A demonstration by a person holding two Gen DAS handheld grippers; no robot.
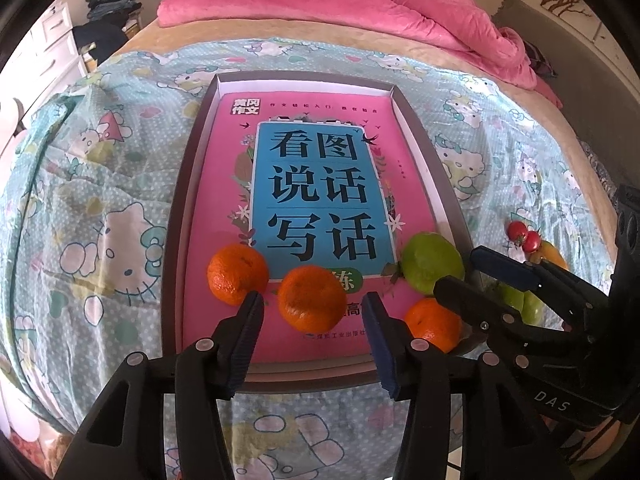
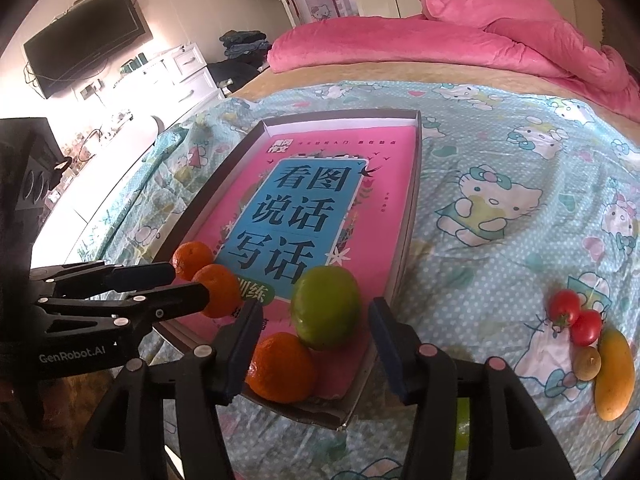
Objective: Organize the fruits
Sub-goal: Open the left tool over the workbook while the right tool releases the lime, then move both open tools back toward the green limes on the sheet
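Note:
A shallow grey box point(image 1: 173, 240) on the bed holds a pink book point(image 1: 224, 184). On the book lie three oranges and one green fruit point(image 1: 432, 262). My left gripper point(image 1: 314, 306) is open around the middle orange point(image 1: 312, 298), with a gap showing at each pad. Another orange point(image 1: 236, 274) sits to its left. In the right wrist view my right gripper point(image 2: 316, 312) stands open around the green fruit point(image 2: 326, 312) and the near orange point(image 2: 280, 366), its pads clear of both. The left gripper point(image 2: 188, 288) reaches in from the left there.
On the cartoon-cat sheet right of the box lie two cherry tomatoes point(image 2: 574, 318), a small brown fruit point(image 2: 587, 362) and a mango point(image 2: 614, 374). More green fruit point(image 1: 520, 300) lies behind the right gripper's fingers. A pink quilt point(image 2: 480, 28) is heaped at the far end.

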